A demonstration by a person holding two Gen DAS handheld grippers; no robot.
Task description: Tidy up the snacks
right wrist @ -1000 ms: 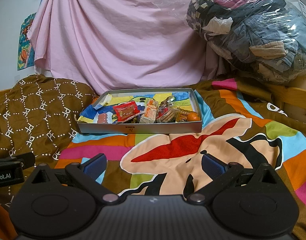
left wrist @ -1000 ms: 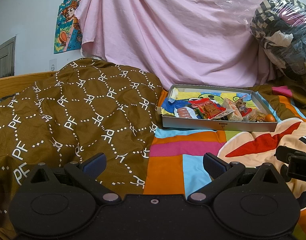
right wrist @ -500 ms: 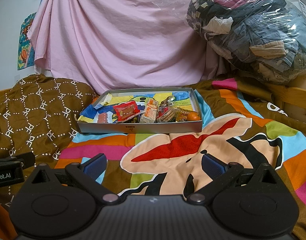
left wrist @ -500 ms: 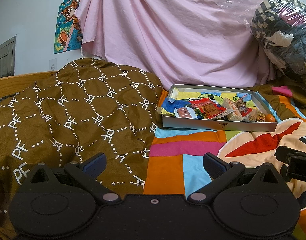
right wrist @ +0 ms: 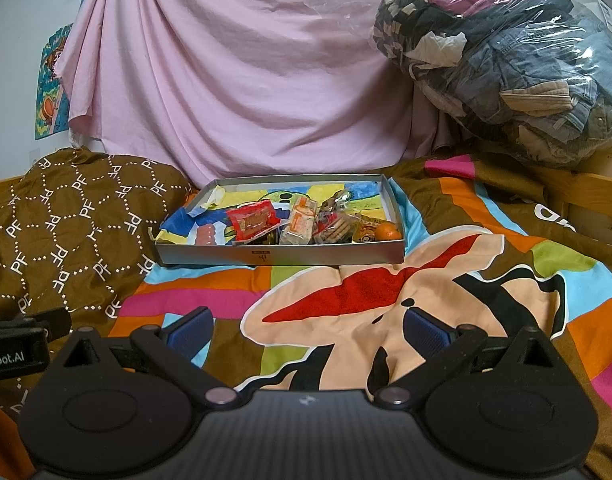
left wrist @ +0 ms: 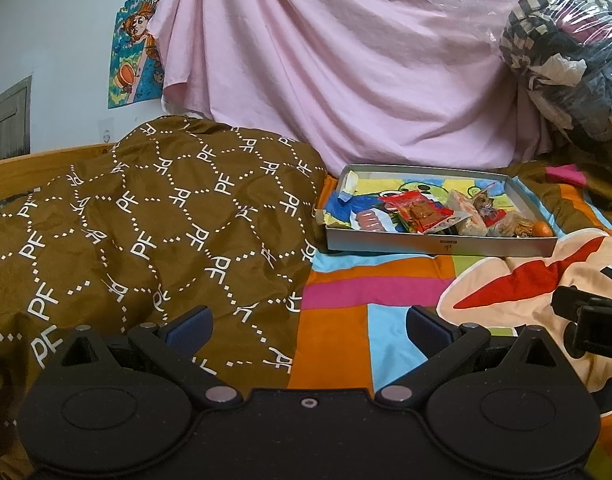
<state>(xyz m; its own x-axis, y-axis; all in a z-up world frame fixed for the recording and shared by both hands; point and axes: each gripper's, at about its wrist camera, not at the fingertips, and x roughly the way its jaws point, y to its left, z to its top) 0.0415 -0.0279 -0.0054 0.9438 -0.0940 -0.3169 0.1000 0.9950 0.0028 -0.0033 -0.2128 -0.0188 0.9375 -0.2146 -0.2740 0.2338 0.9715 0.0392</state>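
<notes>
Snacks (right wrist: 302, 224) lie together in a grey tray (right wrist: 282, 257) on the colourful bedspread (right wrist: 346, 300), beside a brown quilt (left wrist: 146, 232). Left gripper (left wrist: 306, 326) and right gripper (right wrist: 306, 326) hover well short of the tray, both wide open and holding nothing.

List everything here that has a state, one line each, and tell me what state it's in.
Left tongs: open, empty, well short of the box.
Right tongs: open, empty, well short of the box.
Grey shallow box: lidless, lying on the bedspread, snacks inside.
Red snack packet: sealed, propped on other snacks in the box.
Orange fruit: whole, in the box's right near corner.
Clear bag of clothes: stuffed full, on the bed's far right.
</notes>
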